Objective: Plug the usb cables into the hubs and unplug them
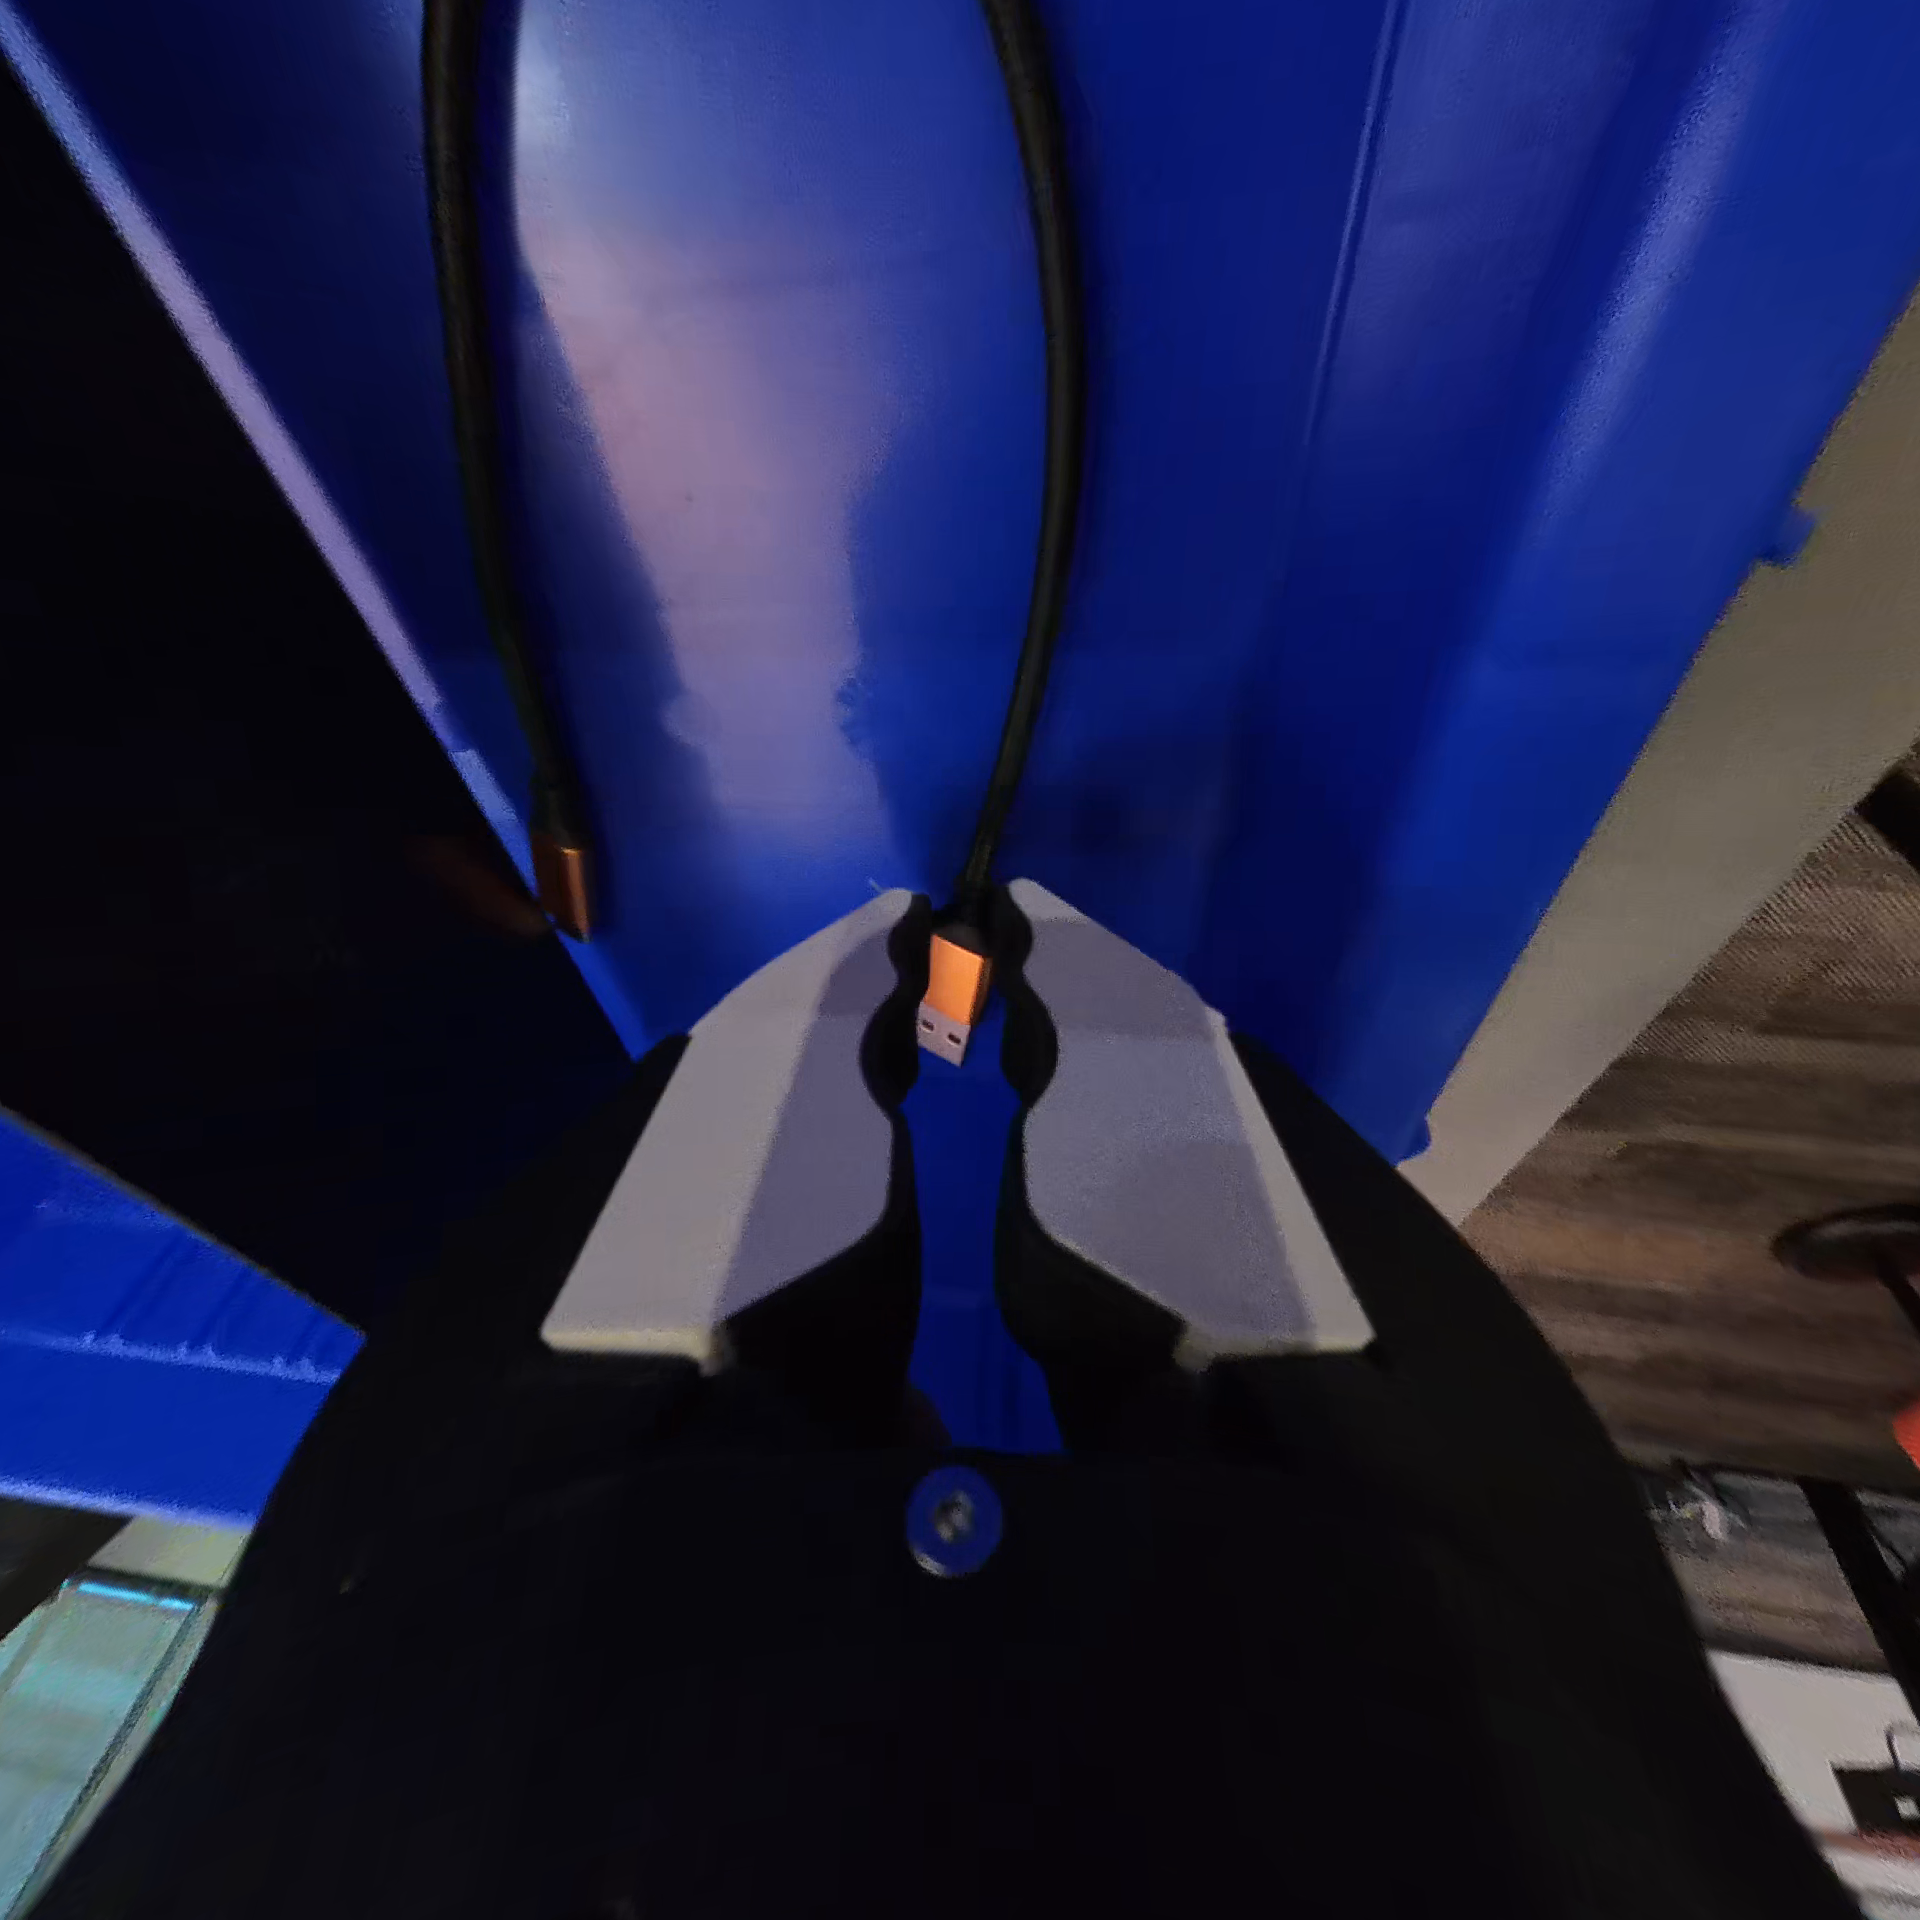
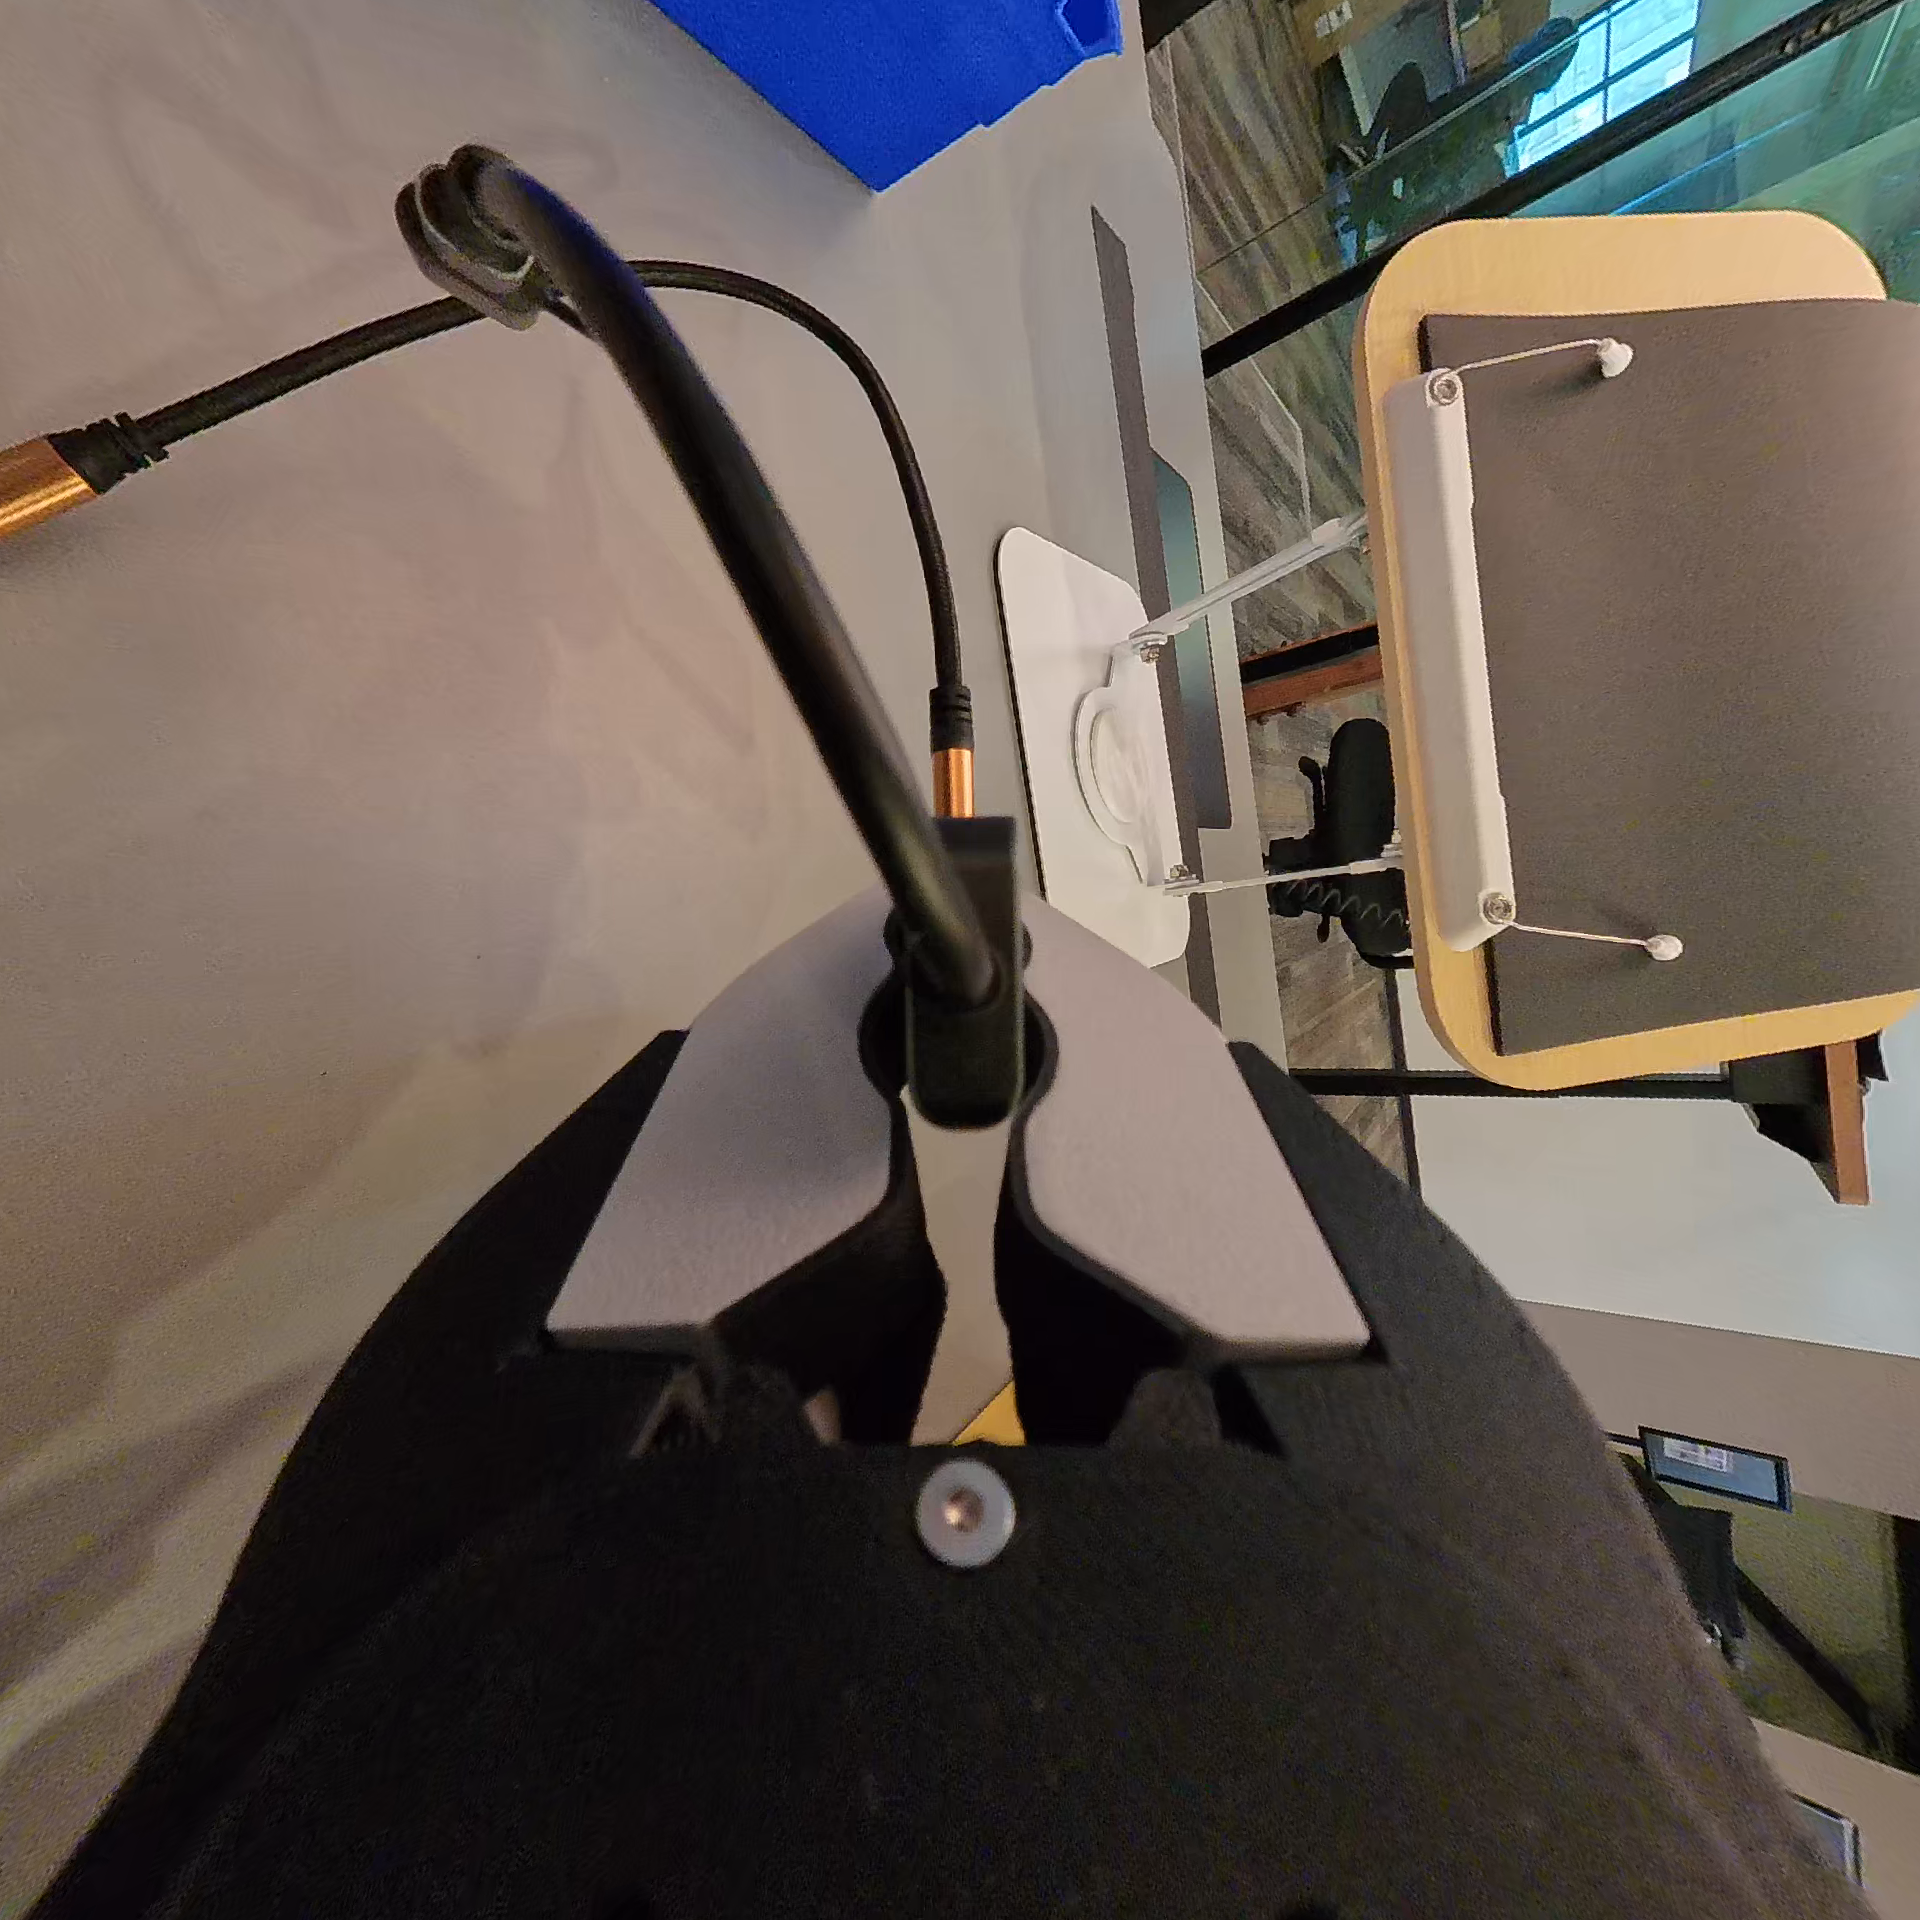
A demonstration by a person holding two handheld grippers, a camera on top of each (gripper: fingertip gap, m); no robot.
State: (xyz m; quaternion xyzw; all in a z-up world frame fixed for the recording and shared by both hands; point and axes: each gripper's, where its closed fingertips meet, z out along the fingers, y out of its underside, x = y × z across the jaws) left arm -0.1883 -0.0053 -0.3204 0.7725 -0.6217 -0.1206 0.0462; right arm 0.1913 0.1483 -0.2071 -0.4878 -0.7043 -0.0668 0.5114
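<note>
Pointing its bare metal tip down the frame toward the camera, the plug (image 1: 954, 1003) sits at centre of the left wrist view, long axis near vertical and tilted slightly right at the bottom. Its orange shell is pinched between the tips of the left gripper (image 1: 958, 914), jaws pressed in on it. Its black cable (image 1: 1049, 499) rises in a curve to the top edge. A second cable (image 1: 468, 436) runs down the left of centre and ends in a second orange plug (image 1: 564, 883), tip pointing down, at the edge of a blue bin (image 1: 1299, 416) that fills most of the background. Whether that plug touches the bin wall is unclear.

In the right wrist view the right gripper (image 2: 961, 966) is closed on a black hub (image 2: 966, 997), held at centre with its long axis running up the frame away from the camera. The hub's thick lead (image 2: 727, 520) arcs to the upper left, ending at a dark strap or clip (image 2: 473, 234). At the hub's far end an orange-collared connector (image 2: 951, 774) stands in line with it, seemingly plugged in; the joint itself is hidden. Its braided cable (image 2: 894, 416) loops up and left. Another orange connector (image 2: 31, 488) lies at the left edge, axis near horizontal. All rest over a grey table (image 2: 312, 831); a white pad (image 2: 1070, 665) lies right of centre.
</note>
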